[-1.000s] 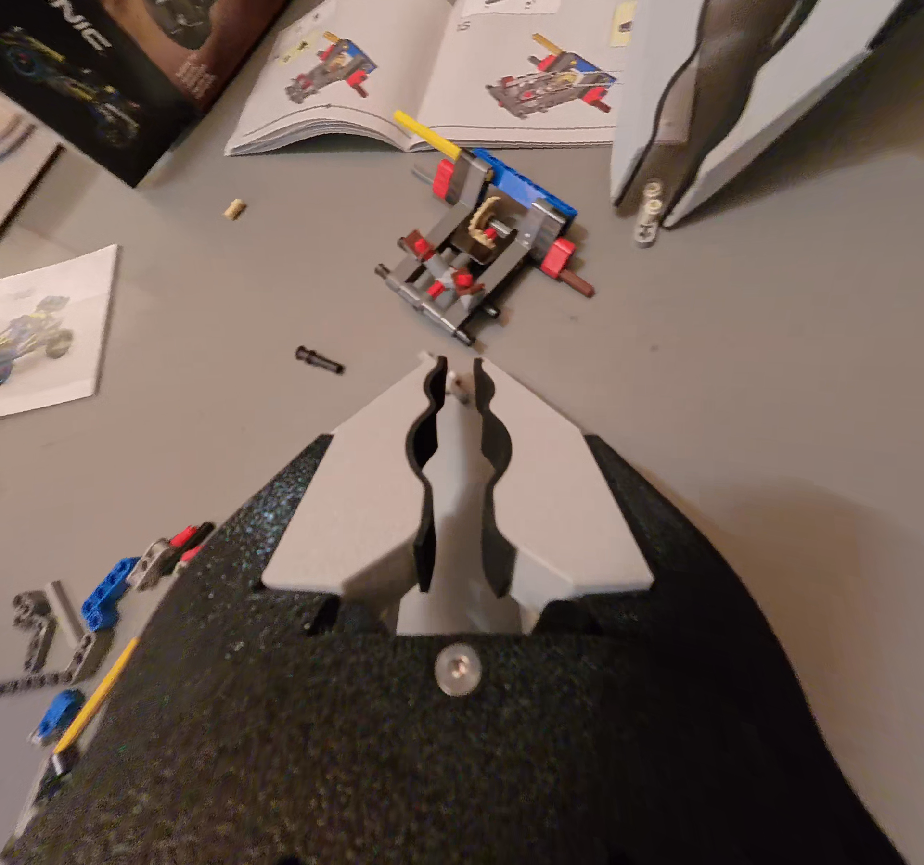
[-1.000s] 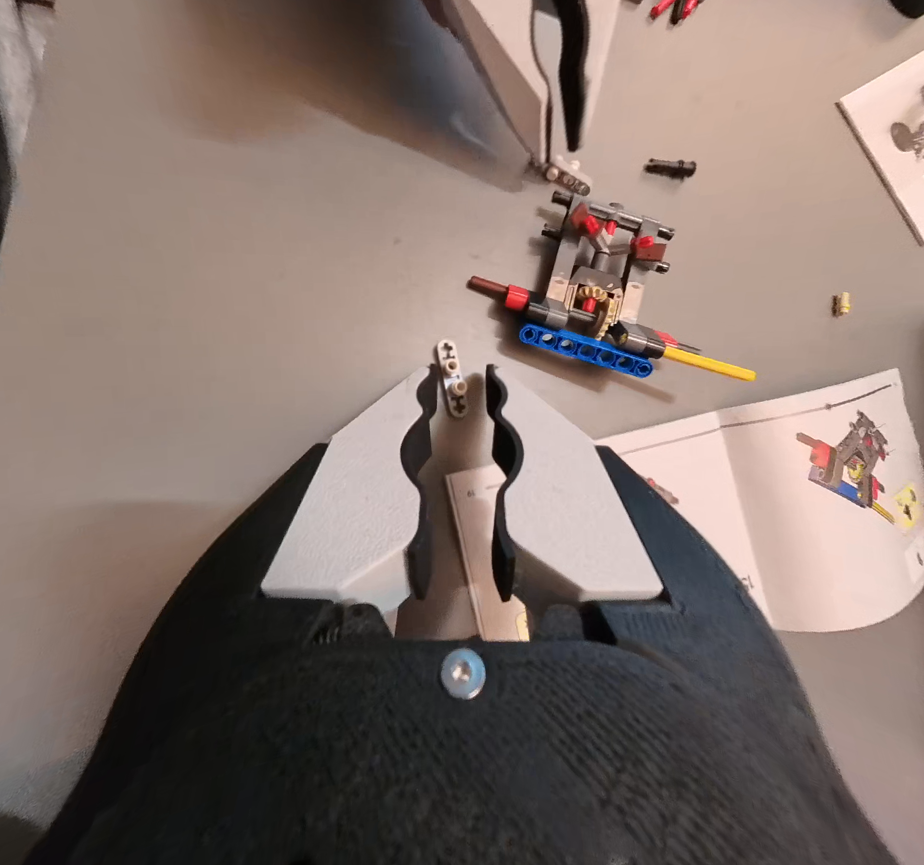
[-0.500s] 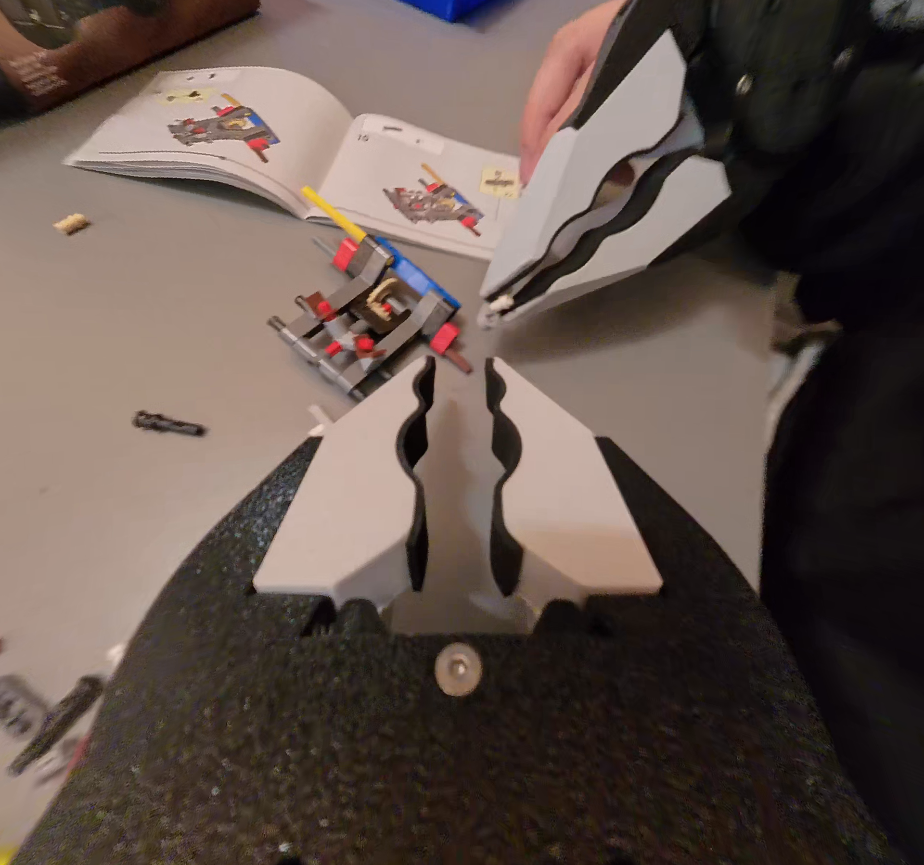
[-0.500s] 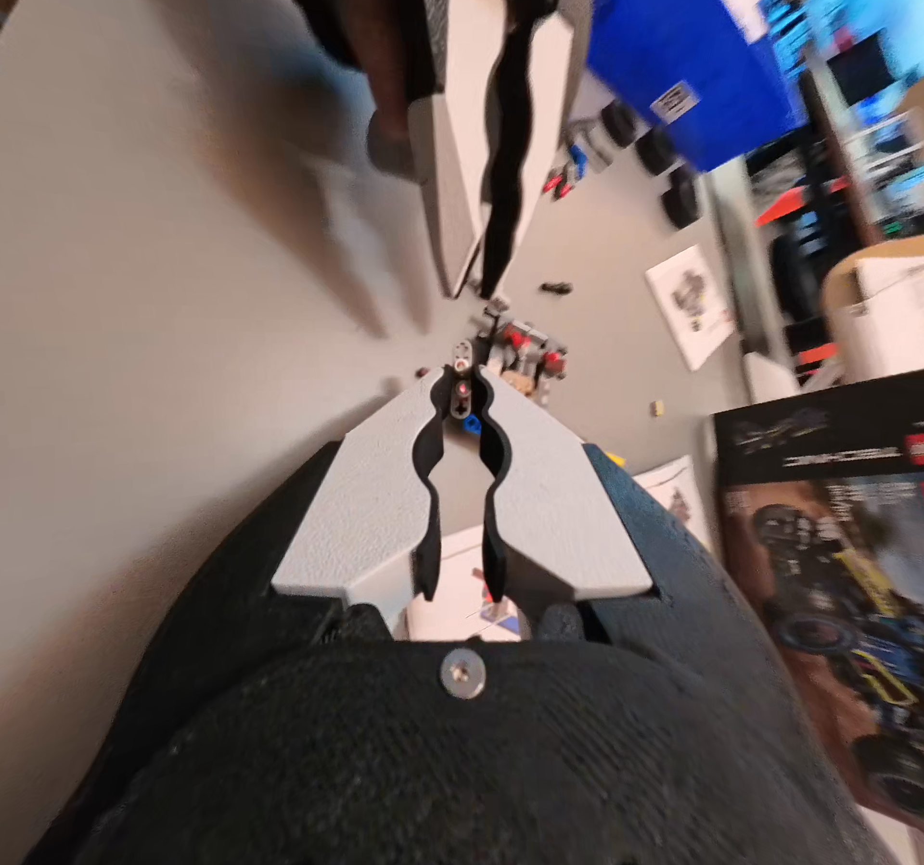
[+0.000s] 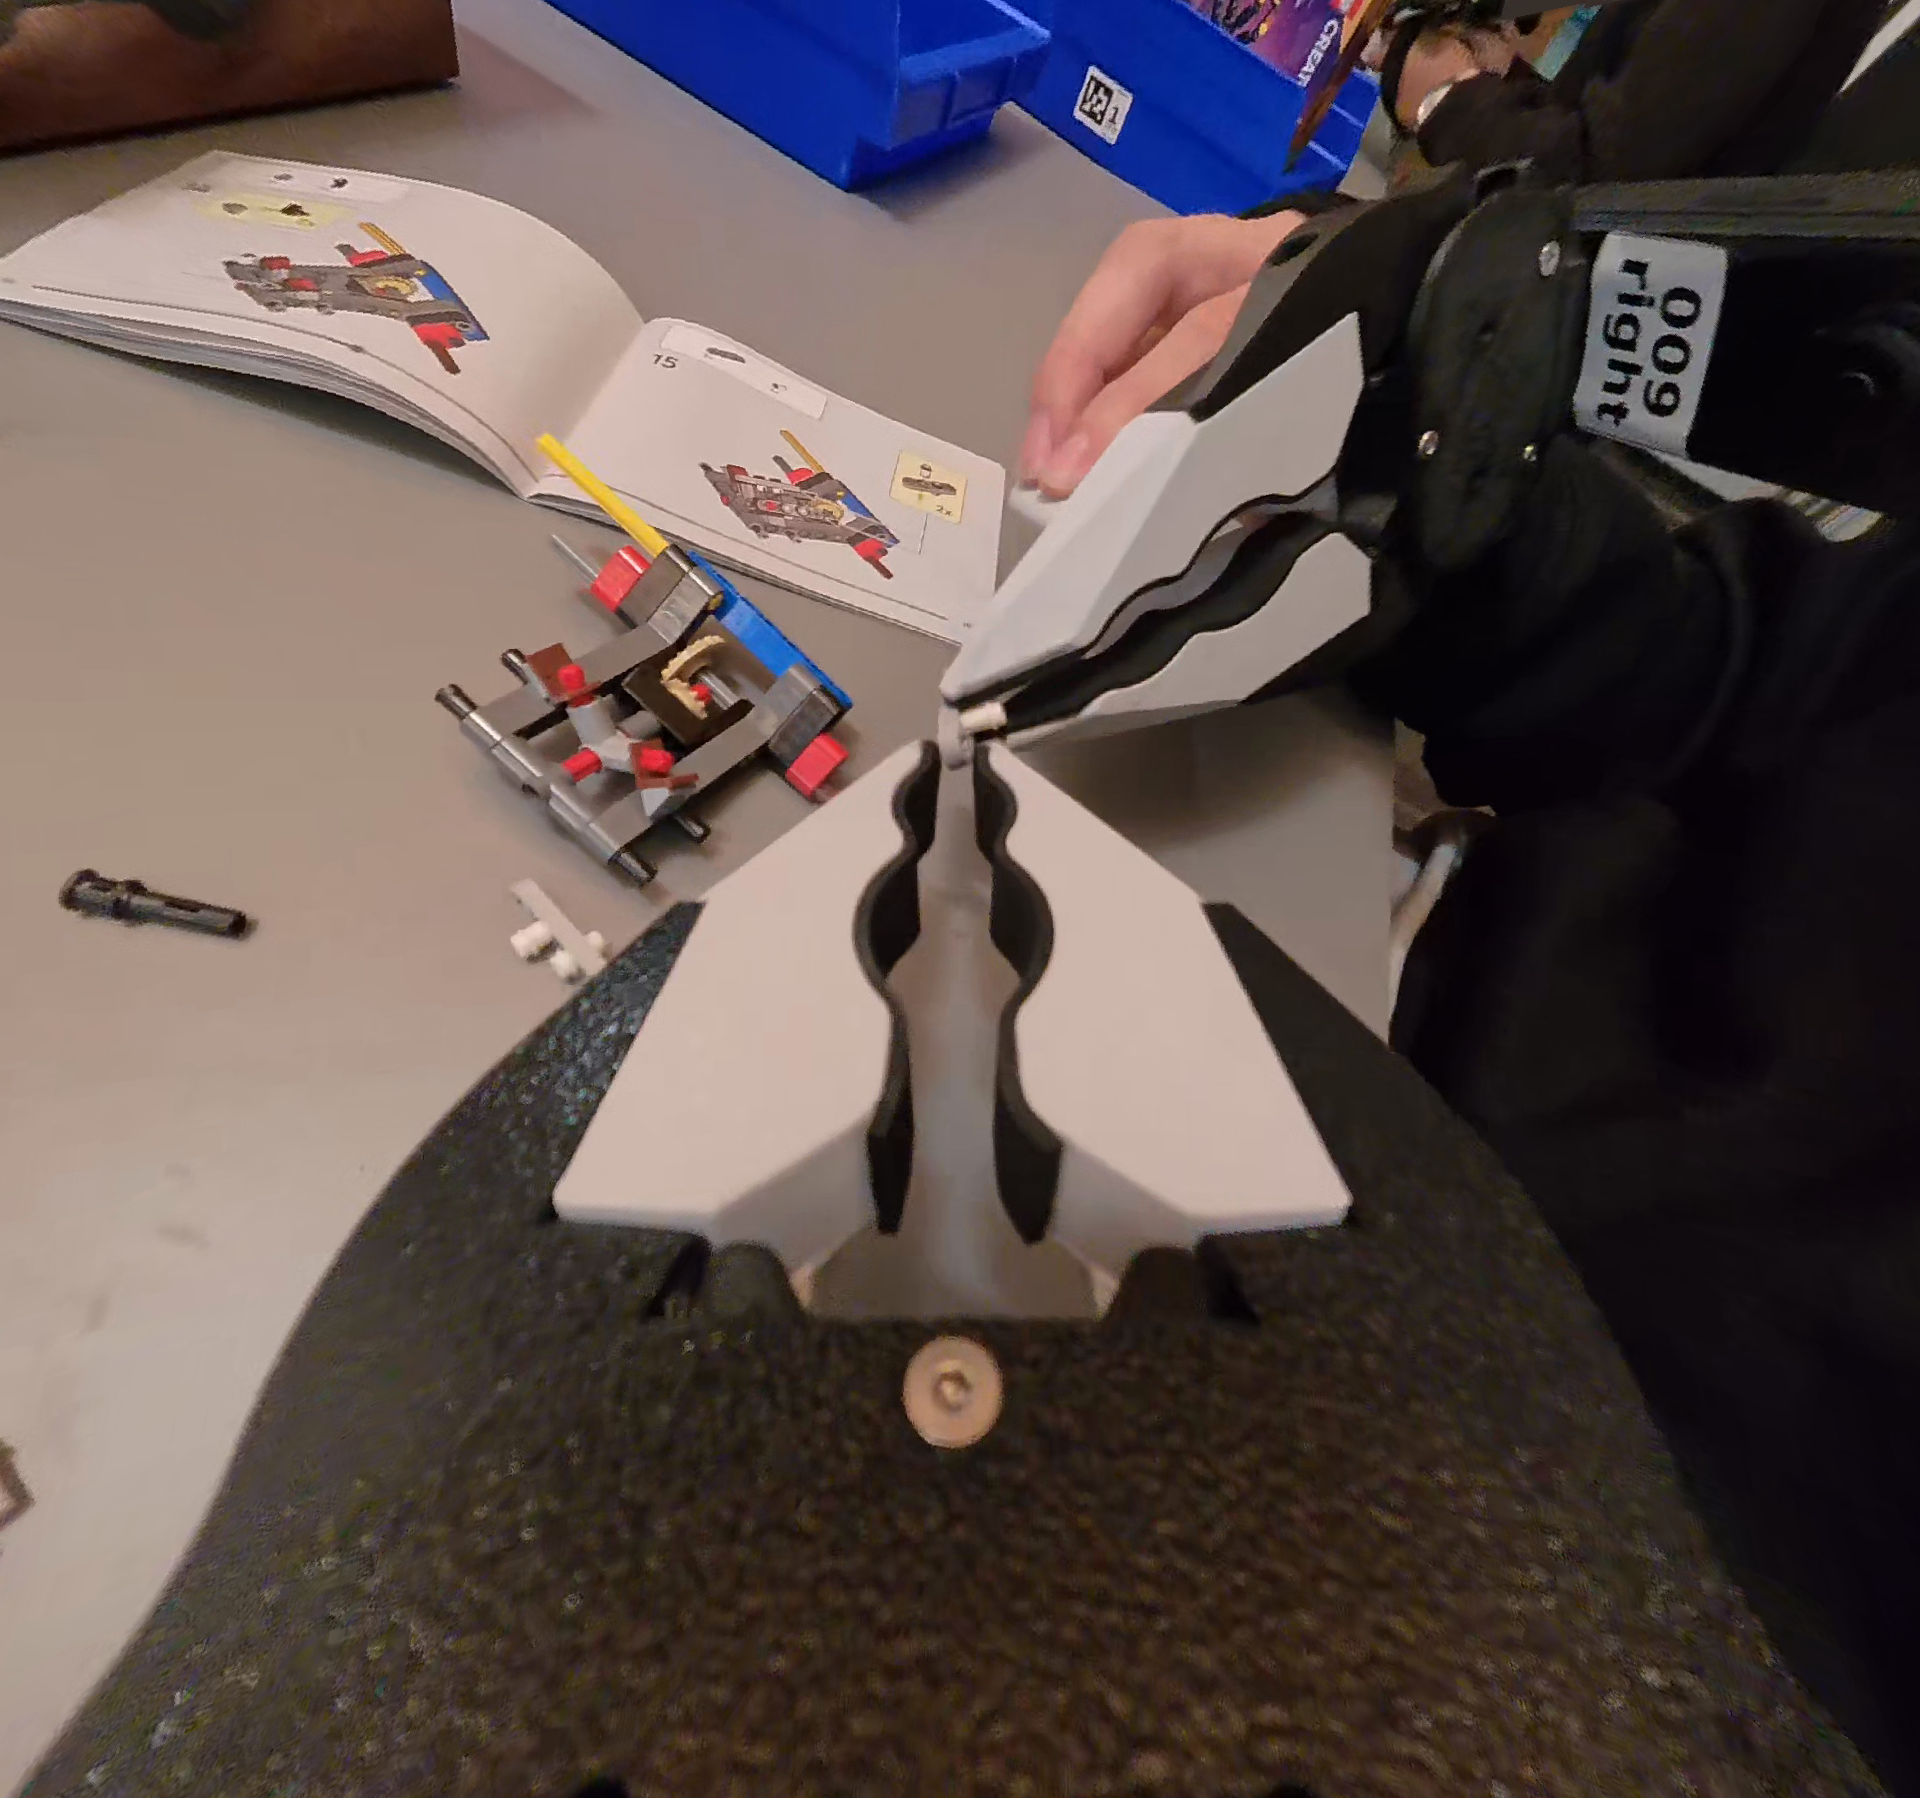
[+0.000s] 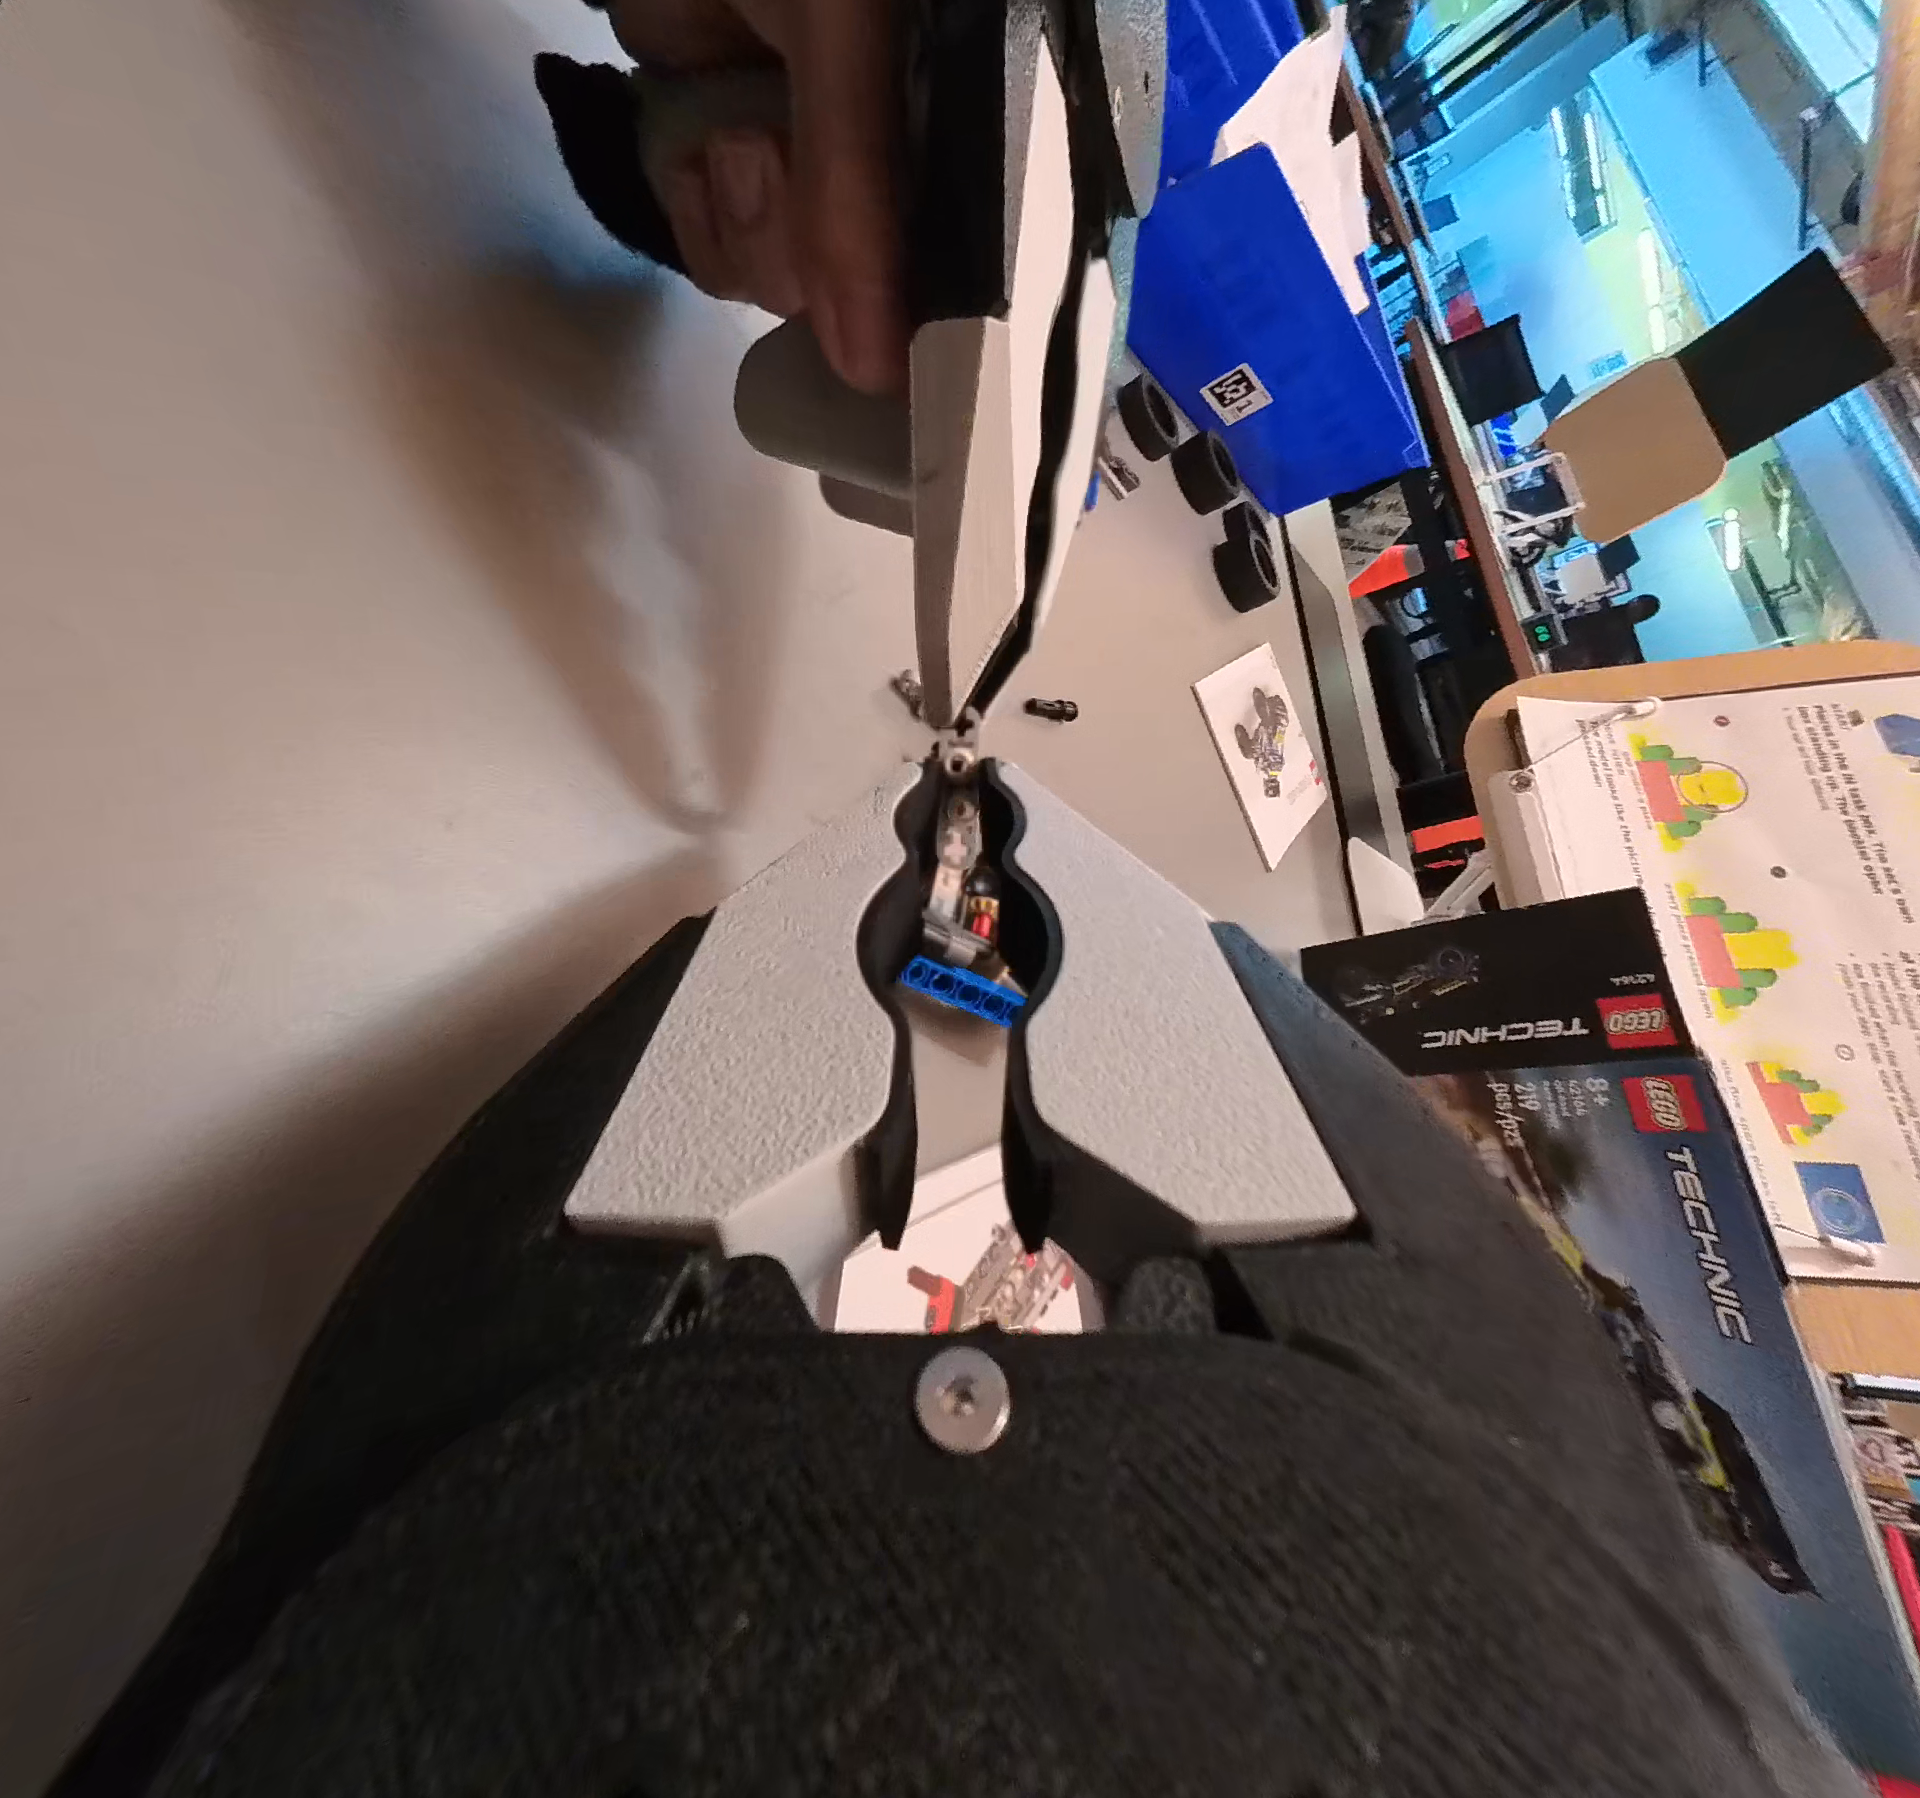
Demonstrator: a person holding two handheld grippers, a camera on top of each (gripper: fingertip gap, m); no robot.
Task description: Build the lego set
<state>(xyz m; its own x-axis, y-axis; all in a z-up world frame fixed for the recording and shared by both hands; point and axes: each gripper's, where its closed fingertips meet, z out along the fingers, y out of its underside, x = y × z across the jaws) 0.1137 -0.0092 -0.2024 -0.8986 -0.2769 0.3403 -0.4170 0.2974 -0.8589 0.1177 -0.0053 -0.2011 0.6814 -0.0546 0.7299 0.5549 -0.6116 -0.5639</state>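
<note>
Lifting off the table since a second ago, the right gripper (image 5: 982,714) now pinches the small light-grey lego beam with its pin (image 5: 958,732), which lay on the surface then. The left gripper (image 5: 948,766) has swung over to meet it, jaws nearly pressed together around the piece's lower end; whether they truly clamp it is unclear. That suggests a hand-over or re-grip before fitting. The half-built grey, red and blue lego chassis (image 5: 665,699) rests on the grey tabletop (image 5: 208,668) near the open instruction booklet (image 5: 436,335). Blue storage bins (image 5: 831,13) stand behind.
</note>
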